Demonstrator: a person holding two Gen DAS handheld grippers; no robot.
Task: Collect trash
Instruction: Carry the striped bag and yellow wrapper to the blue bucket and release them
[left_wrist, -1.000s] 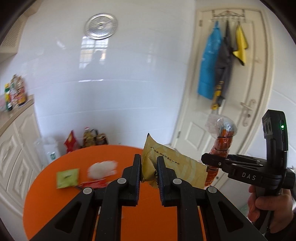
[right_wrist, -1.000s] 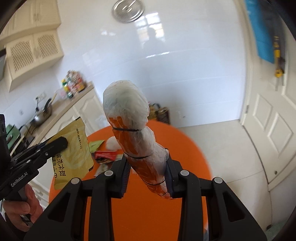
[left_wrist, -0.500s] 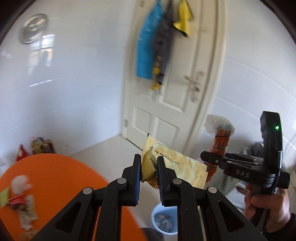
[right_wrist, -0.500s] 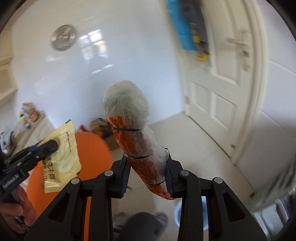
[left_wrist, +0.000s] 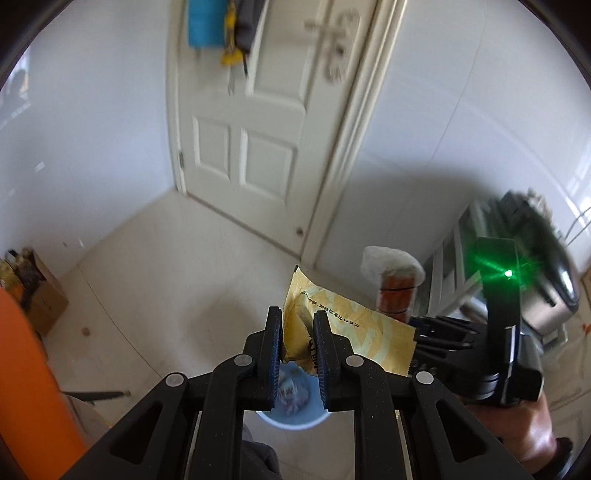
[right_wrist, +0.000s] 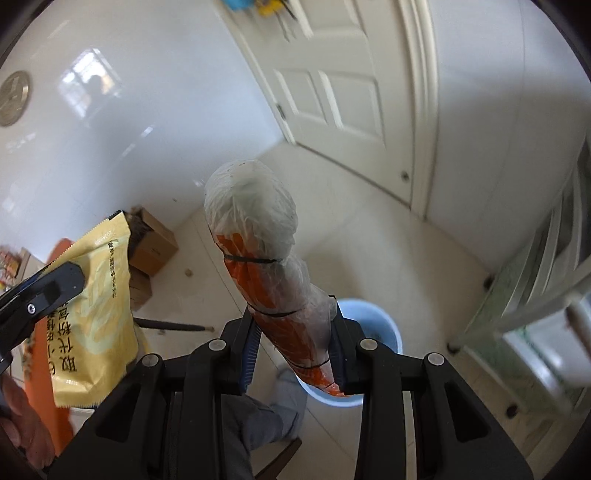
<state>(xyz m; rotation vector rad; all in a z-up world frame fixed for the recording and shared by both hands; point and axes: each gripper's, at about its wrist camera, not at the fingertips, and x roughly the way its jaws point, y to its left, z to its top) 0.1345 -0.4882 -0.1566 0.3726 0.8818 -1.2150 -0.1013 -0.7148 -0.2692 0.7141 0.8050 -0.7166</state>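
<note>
both black two-finger grippers are clamped on trash above the floor. left gripper (left_wrist: 298, 338) pinches a crinkled yellow foil snack packet (left_wrist: 347, 332) by its lower left corner, the packet fanning up and off to that gripper's right until its far edge overlaps the side of the right gripper (left_wrist: 443, 339). right gripper (right_wrist: 293, 345) squeezes an orange tube wrapped in cloudy clear plastic (right_wrist: 266, 258) near its lower end; the tube leans up and to the left from between the fingers, its white wrapped head well above them and its bottom tip poking out just below the right finger.

a round light blue plastic bin (right_wrist: 384, 325) stands on the pale tiled floor (right_wrist: 369, 229) directly beneath and just ahead of the right gripper's fingers; from the left wrist the same bin (left_wrist: 295, 421) shows under the left fingers, with scraps inside. the bin's rim is partly hidden by both grippers.

to the left gripper's left lies the edge of an orange round table (left_wrist: 26, 369), with brown cardboard boxes (left_wrist: 44, 299) against the wall beyond it. ahead stands a white panelled door (left_wrist: 266, 122), blurred. to the right gripper's right is a metal rack (right_wrist: 535, 288), near the bin. open floor lies between bin, door and boxes
</note>
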